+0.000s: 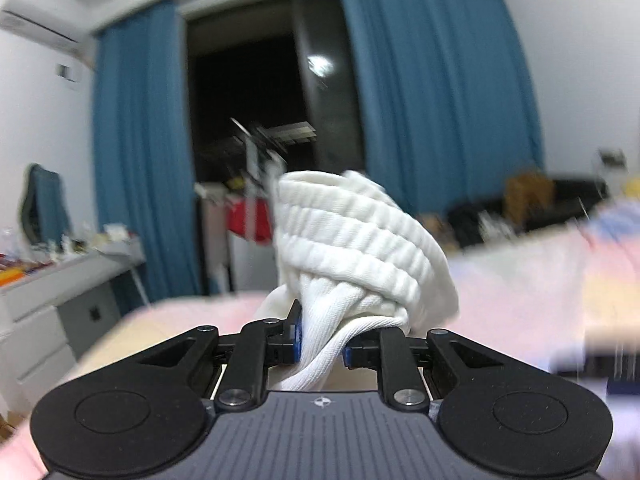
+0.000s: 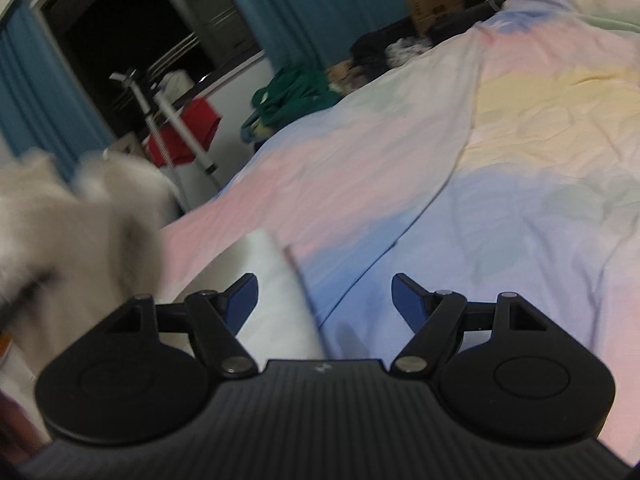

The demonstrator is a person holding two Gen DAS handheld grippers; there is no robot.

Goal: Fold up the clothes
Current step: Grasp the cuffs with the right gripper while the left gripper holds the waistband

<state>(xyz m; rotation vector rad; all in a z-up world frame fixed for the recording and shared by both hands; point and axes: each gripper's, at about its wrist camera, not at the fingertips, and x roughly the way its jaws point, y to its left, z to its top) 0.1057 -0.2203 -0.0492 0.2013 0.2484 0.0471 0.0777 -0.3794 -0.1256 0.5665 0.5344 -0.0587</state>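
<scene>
Your left gripper [image 1: 322, 344] has its jaws pinching a white ribbed knit garment [image 1: 360, 248], bunched up and lifted at frame centre of the left wrist view, above the bed [image 1: 520, 280]. It's soft, light, floppy w/ thick ribs, so it'll sag and twist; no stiffness to rely on. Right gripper [image 2: 324, 300], jaws spread, holds nothing, hovering over the pastel bedsheet [image 2: 480, 160]. The garment shows blurred at mid left there. Prob best to grab a free hem or corner, not the wad.

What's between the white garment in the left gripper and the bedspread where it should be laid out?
Nothing visible. The left gripper holds the white ribbed garment bunched above the pastel bedspread; the right gripper hangs open.
</scene>
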